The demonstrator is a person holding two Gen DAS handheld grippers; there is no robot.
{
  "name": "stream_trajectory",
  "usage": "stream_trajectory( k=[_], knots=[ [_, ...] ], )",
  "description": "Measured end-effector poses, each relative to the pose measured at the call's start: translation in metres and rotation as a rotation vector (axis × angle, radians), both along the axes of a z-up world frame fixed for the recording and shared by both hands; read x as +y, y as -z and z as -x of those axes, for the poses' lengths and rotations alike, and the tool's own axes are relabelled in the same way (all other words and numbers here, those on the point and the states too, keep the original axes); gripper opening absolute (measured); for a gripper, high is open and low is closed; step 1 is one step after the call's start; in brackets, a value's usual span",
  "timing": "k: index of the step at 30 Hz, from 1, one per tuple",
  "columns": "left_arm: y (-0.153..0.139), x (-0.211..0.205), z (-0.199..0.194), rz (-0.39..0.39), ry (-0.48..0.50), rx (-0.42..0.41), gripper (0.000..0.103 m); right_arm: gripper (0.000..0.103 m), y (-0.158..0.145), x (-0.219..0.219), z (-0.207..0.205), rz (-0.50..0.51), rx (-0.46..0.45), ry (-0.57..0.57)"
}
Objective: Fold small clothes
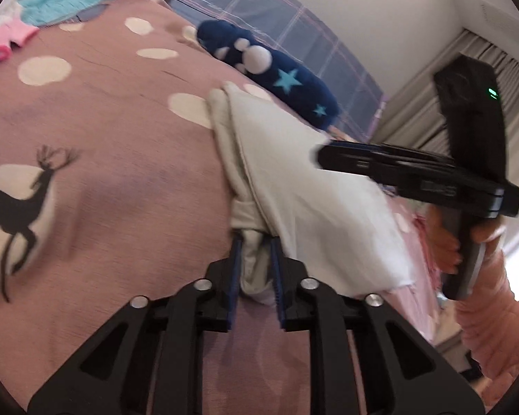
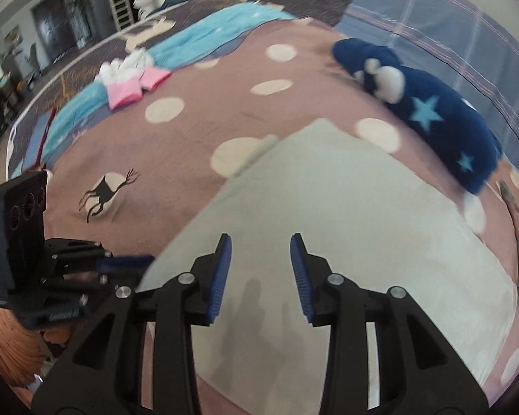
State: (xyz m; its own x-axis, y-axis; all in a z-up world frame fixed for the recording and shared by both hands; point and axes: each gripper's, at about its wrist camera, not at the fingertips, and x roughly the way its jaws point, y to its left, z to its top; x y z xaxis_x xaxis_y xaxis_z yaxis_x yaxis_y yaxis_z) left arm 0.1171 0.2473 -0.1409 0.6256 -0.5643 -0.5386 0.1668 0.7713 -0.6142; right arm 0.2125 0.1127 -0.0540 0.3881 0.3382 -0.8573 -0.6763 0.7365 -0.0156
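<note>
The left gripper [image 1: 255, 242] was clamped on a bunched edge of the cream garment [image 1: 315, 200], mid-fold by the look of it. The right gripper [image 2: 259, 242] hung with jaws apart above the cloth spread beneath it on the pink bedspread [image 2: 190, 145]. Next, I judged, it needed to pinch a free edge ahead.

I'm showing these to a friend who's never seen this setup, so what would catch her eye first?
Probably the left claw, shut on a bunched edge of the pale cloth spread over the pink spotted bedspread. Next, the right claw open above that cloth, and the navy star-patterned plush lying just beyond it.

Pale garment [image 1: 294, 186] edge hidden between jaws
</note>
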Motion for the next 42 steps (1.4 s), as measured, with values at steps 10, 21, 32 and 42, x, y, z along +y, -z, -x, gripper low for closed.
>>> stream_trajectory(
  k=[10, 21, 32, 42],
  knots=[
    [0.002, -0.001, -0.005, 0.022, 0.019, 0.014, 0.026, 0.051, 0.006, 0.048, -0.044, 0.072, -0.029, 0.008],
    [0.0, 0.0, -0.036, 0.014, 0.007, 0.026, 0.009, 0.032, 0.05, 0.105, -0.119, 0.192, 0.091, -0.022],
    [-0.008, -0.004, -0.004, -0.145, -0.043, -0.013, 0.001, 0.001, 0.061, 0.09, -0.135, 0.019, 0.083, 0.042],
    [-0.003, 0.02, 0.028, -0.015, -0.023, 0.011, 0.025, 0.033, 0.004, 0.037, -0.076, -0.147, -0.01, 0.037]
  ],
)
